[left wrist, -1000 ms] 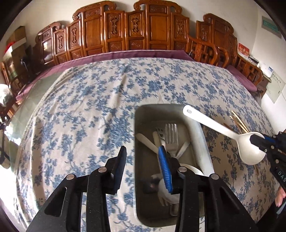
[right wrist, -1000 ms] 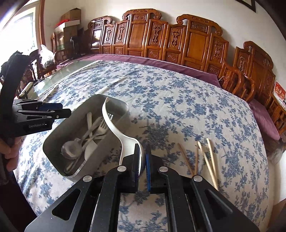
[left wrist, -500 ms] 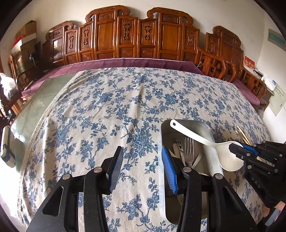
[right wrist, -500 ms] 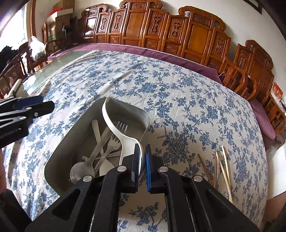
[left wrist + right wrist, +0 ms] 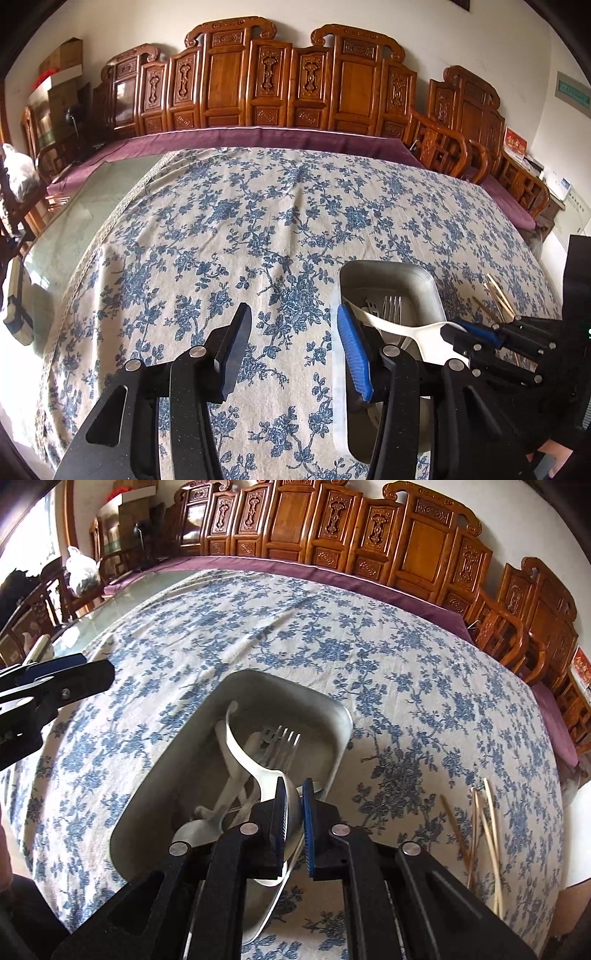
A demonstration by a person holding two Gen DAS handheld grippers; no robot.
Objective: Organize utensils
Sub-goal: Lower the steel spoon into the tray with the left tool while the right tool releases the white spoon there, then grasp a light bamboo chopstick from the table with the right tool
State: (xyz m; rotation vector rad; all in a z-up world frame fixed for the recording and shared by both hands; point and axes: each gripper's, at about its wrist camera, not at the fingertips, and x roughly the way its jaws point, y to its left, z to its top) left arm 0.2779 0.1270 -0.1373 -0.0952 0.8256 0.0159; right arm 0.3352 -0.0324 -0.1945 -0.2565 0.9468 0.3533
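White spoon (image 5: 255, 764) pinched by its bowl in right gripper (image 5: 293, 823), handle down inside metal tray (image 5: 343, 716) over fork (image 5: 284, 742). Left gripper (image 5: 291, 350) spread wide, holding nothing, above desk (image 5: 258, 229) beside tray. Chopsticks (image 5: 484, 830) lie right of tray.

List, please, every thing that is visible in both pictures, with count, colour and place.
white spoon: one, white, bowl clamped in right tongs, handle down inside tray
tray: one, grey metal, on the tablecloth
fork: at least one, silver, inside tray
metal spoon: one, silver, near end of tray
chopsticks: several, light wood, on cloth right of tray
tablecloth: one, white with blue flowers
chairs: a row, carved brown wood, behind table
left tongs: open, empty, left of tray
right tongs: shut on white spoon
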